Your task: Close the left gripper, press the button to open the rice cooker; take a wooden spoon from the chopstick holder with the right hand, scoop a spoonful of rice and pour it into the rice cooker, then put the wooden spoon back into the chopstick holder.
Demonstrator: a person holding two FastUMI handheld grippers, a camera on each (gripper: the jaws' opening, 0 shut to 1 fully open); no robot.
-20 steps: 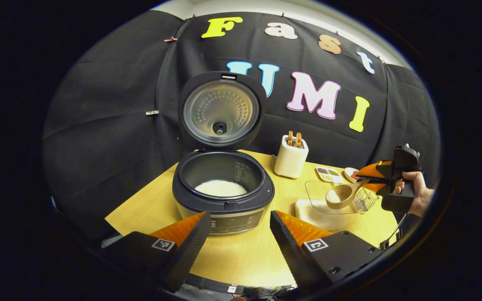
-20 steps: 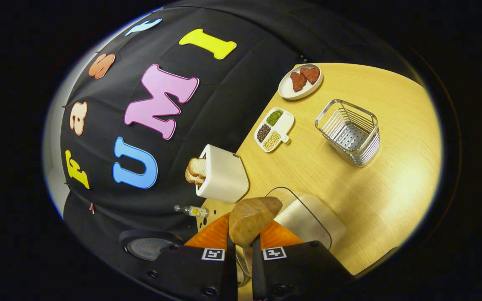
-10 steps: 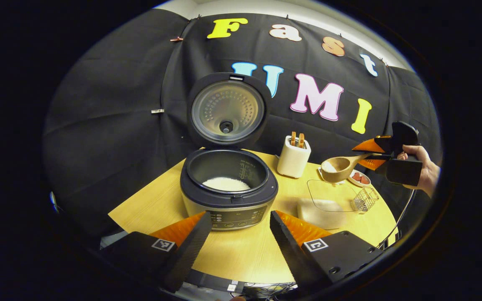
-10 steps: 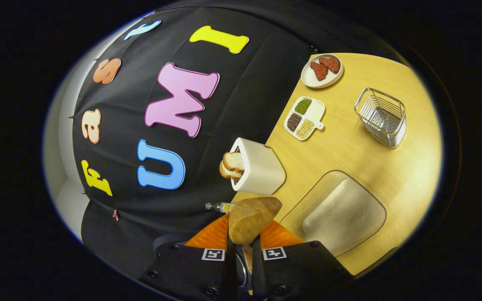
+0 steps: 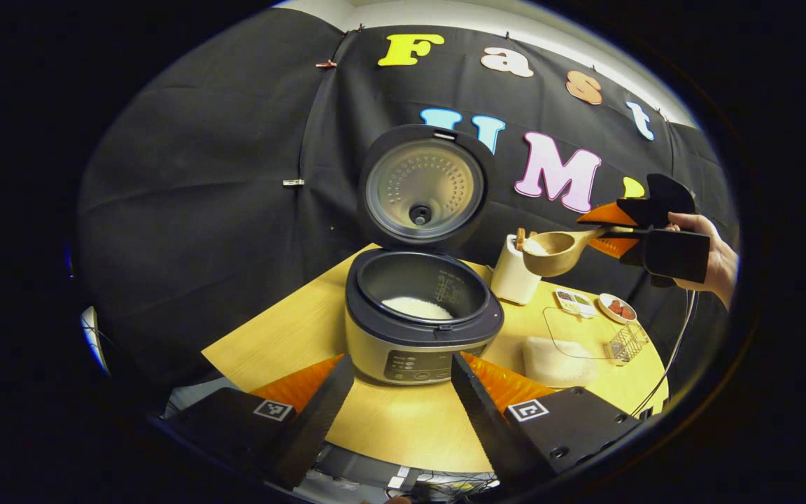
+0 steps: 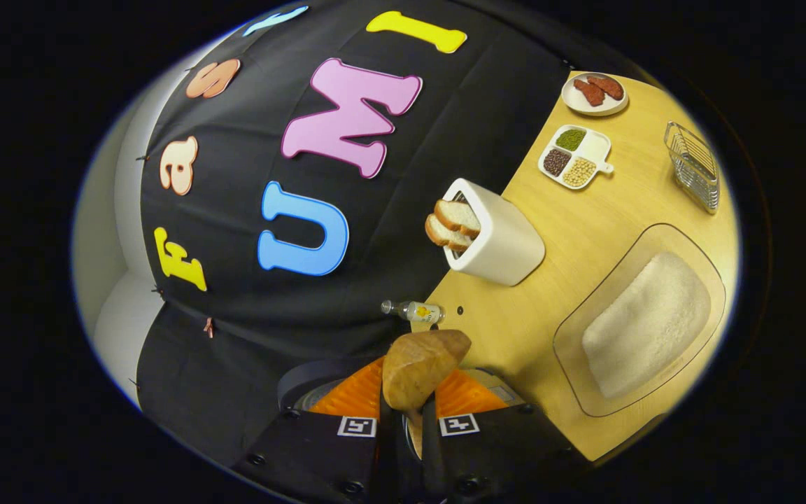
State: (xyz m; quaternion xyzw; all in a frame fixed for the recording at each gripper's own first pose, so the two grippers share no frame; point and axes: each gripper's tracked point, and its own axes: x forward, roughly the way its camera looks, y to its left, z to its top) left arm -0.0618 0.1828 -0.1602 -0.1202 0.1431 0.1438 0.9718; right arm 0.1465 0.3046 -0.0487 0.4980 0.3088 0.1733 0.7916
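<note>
We saw rice cooker on table, lid upright, white rice in pot; wooden spoon loaded with rice, held level in air right of cooker; wire chopstick holder upright.

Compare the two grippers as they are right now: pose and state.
The right gripper is raised beside the open rice cooker, shut on the wooden spoon loaded with rice; the left gripper is open, holding nothing. The right one is held above the table; the left one sits low in front of the cooker. Both face the cooker.
</note>
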